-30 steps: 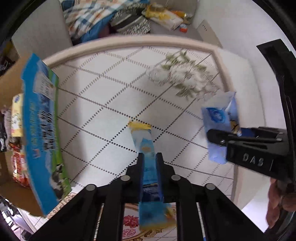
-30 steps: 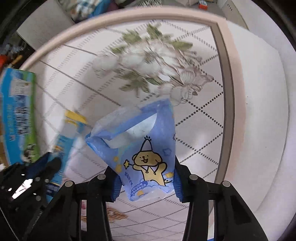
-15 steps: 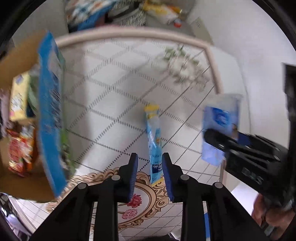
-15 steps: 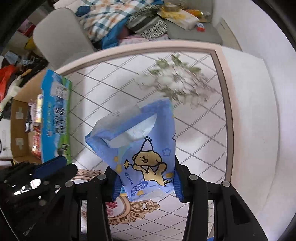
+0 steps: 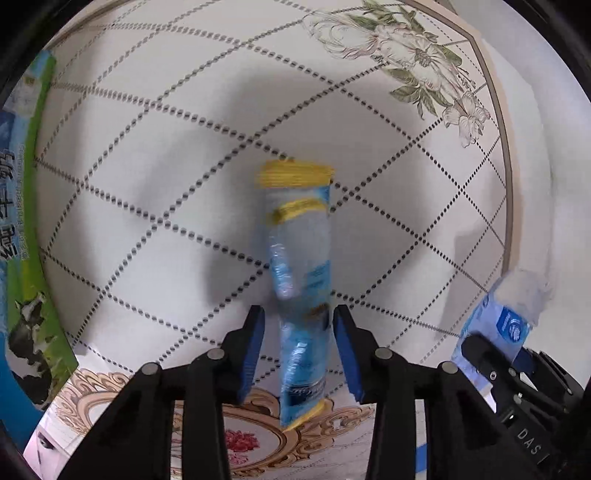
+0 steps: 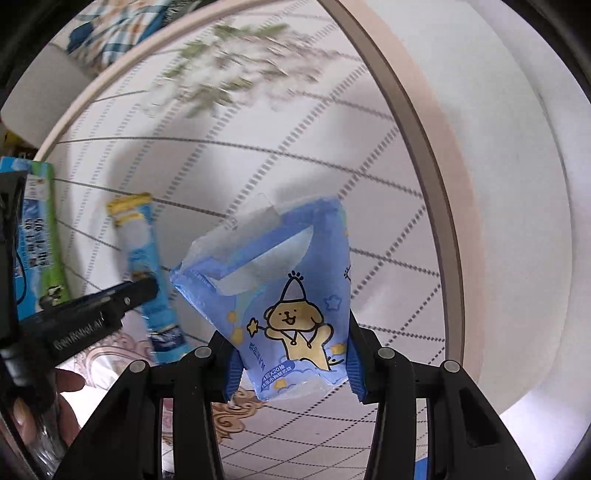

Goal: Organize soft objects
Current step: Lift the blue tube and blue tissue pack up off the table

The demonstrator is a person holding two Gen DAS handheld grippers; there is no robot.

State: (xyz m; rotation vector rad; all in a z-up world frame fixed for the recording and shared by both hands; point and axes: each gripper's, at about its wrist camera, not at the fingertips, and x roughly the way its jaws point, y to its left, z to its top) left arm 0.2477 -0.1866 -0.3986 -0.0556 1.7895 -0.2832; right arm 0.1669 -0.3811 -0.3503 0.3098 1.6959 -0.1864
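Note:
A long blue pouch with a yellow end (image 5: 299, 280) lies on the white patterned tabletop (image 5: 155, 155), between the spread blue pads of my left gripper (image 5: 297, 350), which is open and not gripping it. The pouch also shows in the right wrist view (image 6: 147, 273). My right gripper (image 6: 291, 358) is shut on a blue tissue pack with a cartoon dog (image 6: 280, 295), held above the table. That pack also shows at the right of the left wrist view (image 5: 506, 317).
A blue and green milk carton box (image 5: 22, 236) lies along the left table edge and shows in the right wrist view (image 6: 40, 236). The table's tan border (image 6: 428, 155) curves at right. Checked cloth (image 6: 110, 33) lies beyond the far edge.
My left gripper let go of the long pouch, which now lies on the table, and its jaws widened. Both grippers dropped closer to the tabletop. The right still holds the tissue pack.

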